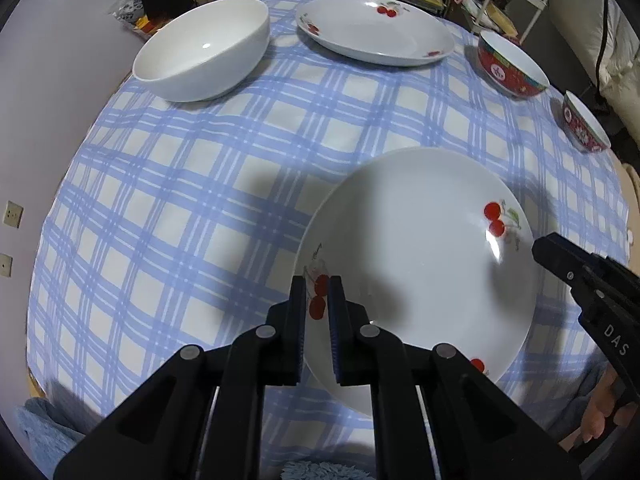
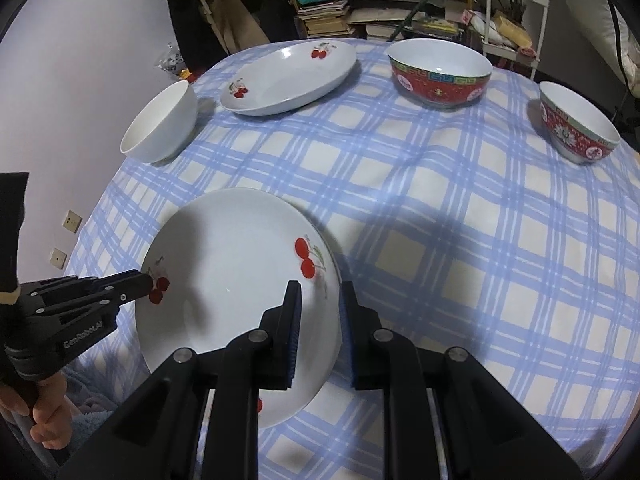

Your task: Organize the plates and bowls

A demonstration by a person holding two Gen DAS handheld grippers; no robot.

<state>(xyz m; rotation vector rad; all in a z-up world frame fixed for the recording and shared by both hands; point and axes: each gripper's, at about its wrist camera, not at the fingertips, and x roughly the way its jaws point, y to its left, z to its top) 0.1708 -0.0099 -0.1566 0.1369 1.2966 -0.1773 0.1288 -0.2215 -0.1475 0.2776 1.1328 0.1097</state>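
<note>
A white cherry-print plate (image 1: 424, 264) lies near the table's front edge; it also shows in the right wrist view (image 2: 232, 292). My left gripper (image 1: 317, 300) is shut on its left rim. My right gripper (image 2: 319, 304) straddles the plate's right rim with its jaws apart, and shows in the left wrist view (image 1: 560, 256). A second cherry plate (image 1: 376, 28) lies at the back, also seen in the right wrist view (image 2: 288, 76). A plain white bowl (image 1: 204, 48) stands back left. Two red patterned bowls (image 2: 440, 72) (image 2: 576, 124) stand at the back right.
The table has a blue-and-white checked cloth (image 2: 460, 240). Behind it are stacked books (image 2: 332, 16) and a white metal rack (image 2: 516, 4). A grey wall with sockets (image 1: 12, 214) is on the left.
</note>
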